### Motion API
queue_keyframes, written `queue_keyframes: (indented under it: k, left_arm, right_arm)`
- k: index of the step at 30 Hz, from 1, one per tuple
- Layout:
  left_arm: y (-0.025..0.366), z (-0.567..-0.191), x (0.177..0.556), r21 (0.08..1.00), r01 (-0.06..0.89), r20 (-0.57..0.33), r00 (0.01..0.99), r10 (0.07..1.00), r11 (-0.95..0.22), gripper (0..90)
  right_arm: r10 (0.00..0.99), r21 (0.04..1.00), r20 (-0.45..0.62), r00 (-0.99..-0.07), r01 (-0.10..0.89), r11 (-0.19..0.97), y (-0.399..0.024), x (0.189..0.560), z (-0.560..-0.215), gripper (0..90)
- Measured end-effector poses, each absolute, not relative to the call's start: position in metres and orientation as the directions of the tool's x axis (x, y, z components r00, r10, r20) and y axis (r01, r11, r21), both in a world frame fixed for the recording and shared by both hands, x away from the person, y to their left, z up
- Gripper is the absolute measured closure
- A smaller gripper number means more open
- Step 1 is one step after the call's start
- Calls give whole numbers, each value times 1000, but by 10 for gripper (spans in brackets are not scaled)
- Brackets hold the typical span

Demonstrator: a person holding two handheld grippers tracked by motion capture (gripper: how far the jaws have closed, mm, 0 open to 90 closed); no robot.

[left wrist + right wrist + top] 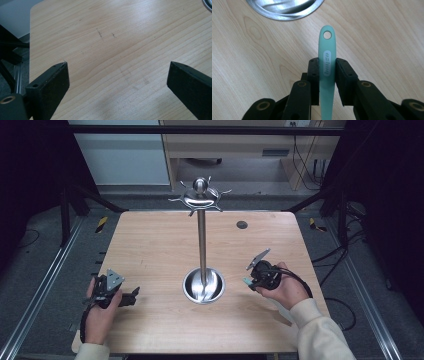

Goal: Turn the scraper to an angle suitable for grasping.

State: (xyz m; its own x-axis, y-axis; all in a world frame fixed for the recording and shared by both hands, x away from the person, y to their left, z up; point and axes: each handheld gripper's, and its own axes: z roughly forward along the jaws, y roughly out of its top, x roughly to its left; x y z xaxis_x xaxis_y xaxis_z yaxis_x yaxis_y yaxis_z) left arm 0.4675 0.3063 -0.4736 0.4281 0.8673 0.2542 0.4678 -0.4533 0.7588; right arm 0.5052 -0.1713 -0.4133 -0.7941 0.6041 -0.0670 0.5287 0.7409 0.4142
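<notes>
The high view looked forward and down from above the near edge of the pale wooden table, taking in the whole top with the polished steel hook stand and its round dished base near the middle. The left gripper view sat low and close over bare wood left of that base, whose rim just clipped its upper right corner. The right gripper view looked steeply down from close range at wood just beside the same base, shared by all three views.

Grey floor, black frame posts, pale wooden cabinet behind.
</notes>
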Motion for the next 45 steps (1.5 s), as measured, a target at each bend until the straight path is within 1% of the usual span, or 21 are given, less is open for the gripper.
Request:
queue_keyframes:
  k: [10,17,20,24,25,30,35,39,45]
  left_arm:
    - [307,-474,468,759,469,253,428,868,-452,40]
    - [307,-474,468,758,469,253,428,868,-452,40]
    - [307,-474,468,760,468,251,428,868,-451,40]
    - [308,-473,467,762,468,249,425,870,-446,40]
    - [308,-473,466,762,469,250,424,870,-447,40]
    - [308,-472,466,765,467,246,425,871,-444,40]
    - [320,-471,464,777,484,223,387,895,-403,40]
    - [321,-471,463,784,483,211,384,899,-390,40]
    - [320,-470,459,791,484,195,381,904,-375,40]
  right_arm:
    - [618,490,-69,-783,513,705,-177,503,-388,745]
    - [613,537,-79,-786,484,691,-178,502,-371,744]
    - [612,572,-76,-787,468,673,-176,499,-361,744]
    - [613,598,-72,-786,458,657,-176,496,-356,744]
    - [617,620,-66,-784,452,641,-176,495,-353,744]
    - [616,648,-62,-785,438,623,-176,494,-346,744]
    - [623,686,-39,-781,432,585,-171,493,-335,744]
    - [622,701,-37,-782,423,574,-167,495,-333,744]
    - [632,746,-22,-774,409,526,-166,501,-327,744]
